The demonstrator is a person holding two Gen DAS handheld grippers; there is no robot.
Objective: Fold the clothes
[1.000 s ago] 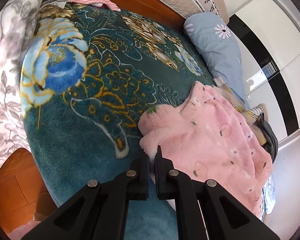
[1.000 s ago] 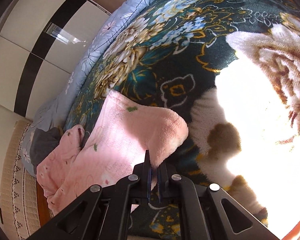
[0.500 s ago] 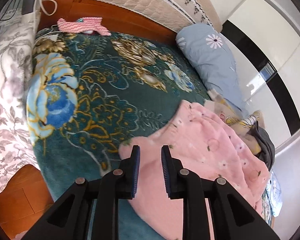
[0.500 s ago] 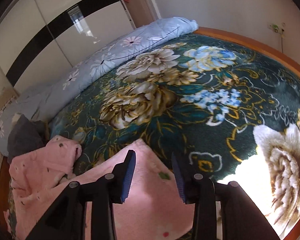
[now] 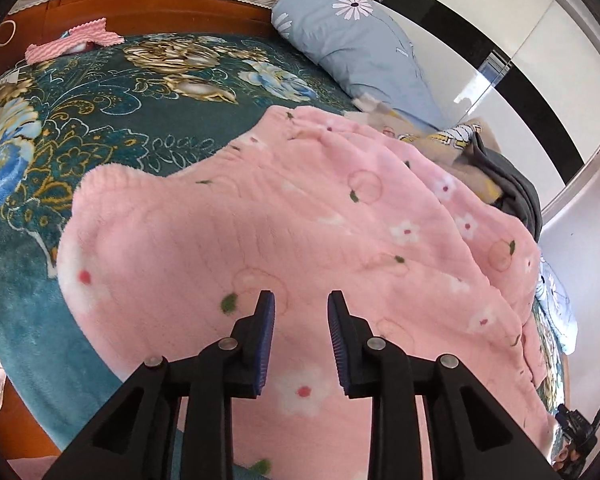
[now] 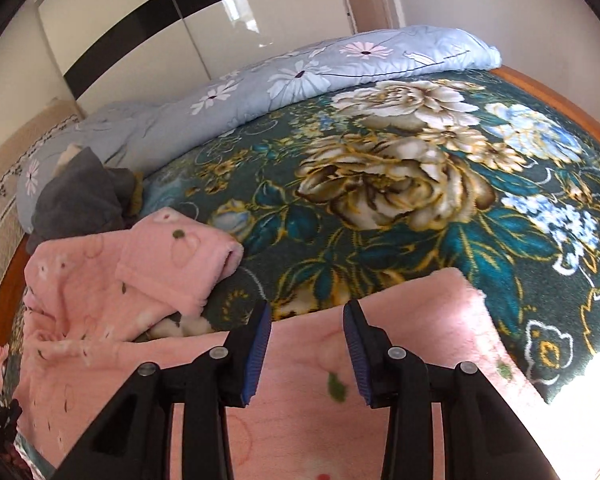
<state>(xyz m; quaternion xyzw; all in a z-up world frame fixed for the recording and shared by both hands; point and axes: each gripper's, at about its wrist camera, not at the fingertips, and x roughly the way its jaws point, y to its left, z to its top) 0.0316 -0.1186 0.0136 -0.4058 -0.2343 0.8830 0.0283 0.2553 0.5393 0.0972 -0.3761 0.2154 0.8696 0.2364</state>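
A fluffy pink garment [image 5: 300,220] with small flowers and peaches lies spread on the teal floral blanket [image 5: 100,128]. My left gripper [image 5: 300,300] hovers open just above its near part, nothing between the fingers. In the right wrist view the same pink garment [image 6: 380,360] fills the foreground, with a sleeve [image 6: 172,256] folded over at the left. My right gripper [image 6: 306,308] is open over the garment's far edge and holds nothing.
A pale blue flowered quilt [image 6: 300,76] runs along the far side of the bed. A dark grey garment [image 6: 80,196] and other clothes [image 5: 456,148] lie heaped by it. A pink zigzag cloth [image 5: 72,40] sits near the wooden headboard [image 5: 160,8]. A wardrobe [image 6: 140,28] stands beyond.
Both grippers were shut on the pink garment's corner a second ago. They have opened, let it go and moved over it; the garment now lies flatter on the blanket.
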